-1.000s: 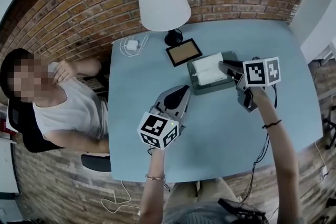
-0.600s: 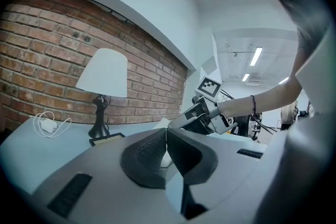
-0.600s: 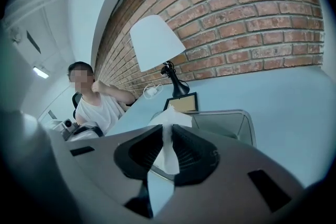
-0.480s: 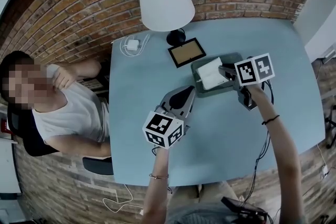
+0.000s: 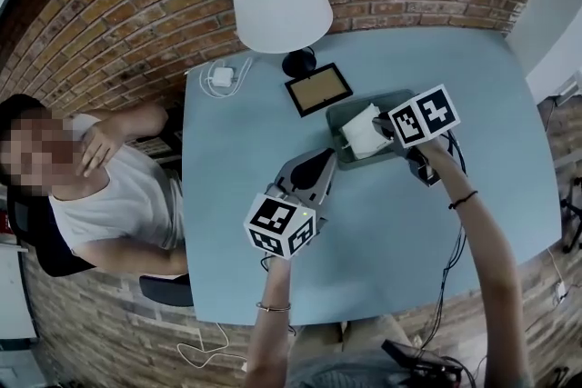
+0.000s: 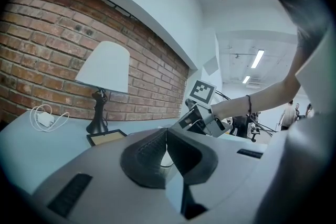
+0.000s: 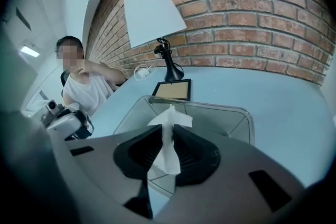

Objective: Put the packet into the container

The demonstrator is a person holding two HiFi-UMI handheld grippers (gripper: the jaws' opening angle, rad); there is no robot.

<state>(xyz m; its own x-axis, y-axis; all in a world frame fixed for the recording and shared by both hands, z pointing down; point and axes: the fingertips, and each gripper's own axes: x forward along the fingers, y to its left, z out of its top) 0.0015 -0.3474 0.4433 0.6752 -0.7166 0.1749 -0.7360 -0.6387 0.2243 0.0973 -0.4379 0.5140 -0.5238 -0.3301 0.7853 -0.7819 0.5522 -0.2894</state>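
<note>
Right claw (image 7: pixel 168 129) pinching white packet (image 7: pixel 167 157) over clear container (image 7: pixel 233 111) on table (image 5: pixel 473 68) — left claw (image 6: pixel 166 136) closed, empty.

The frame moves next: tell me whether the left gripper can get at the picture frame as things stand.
Probably yes. The left gripper is empty, jaws together, and only bare table lies between it and the picture frame; the container sits off to the side.

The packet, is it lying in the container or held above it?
Held: the right gripper pinches the white packet over the container.
</note>
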